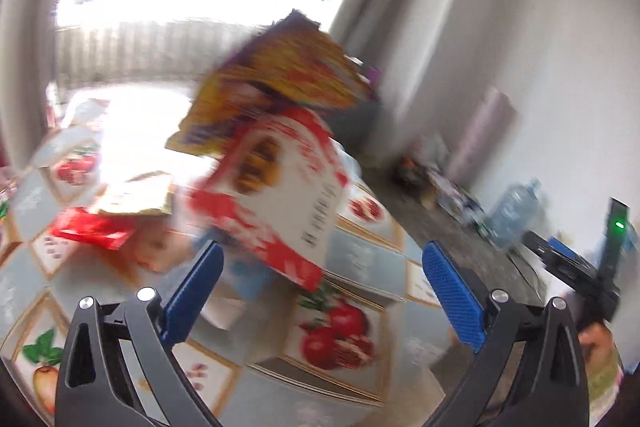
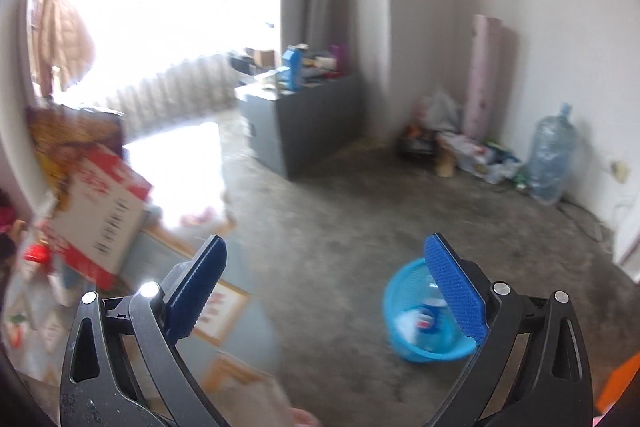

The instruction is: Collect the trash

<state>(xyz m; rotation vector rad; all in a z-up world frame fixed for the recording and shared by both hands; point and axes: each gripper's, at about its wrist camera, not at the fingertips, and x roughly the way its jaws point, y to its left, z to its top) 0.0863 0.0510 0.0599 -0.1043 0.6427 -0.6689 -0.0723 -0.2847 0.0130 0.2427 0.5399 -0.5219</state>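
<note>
Basket (image 2: 400, 311) at 5 o'clock on the floor holds a bottle (image 2: 430, 315); left claw (image 1: 322, 261) and right claw (image 2: 326, 259) both gape wide, empty.

Left gripper (image 1: 322, 253) and right gripper (image 2: 326, 249) both gape wide, holding nothing.

Red-and-white carton (image 1: 276, 195) stands tilted on my worktop (image 1: 360, 259), barcode side facing right, blurred. Yellow-purple box (image 1: 276, 83) leans behind and above it. Flat red wrapper (image 1: 92, 233) lies left of it. Blue basket (image 2: 424, 323) sits on the floor, Pepsi bottle (image 2: 430, 315) inside.
</note>
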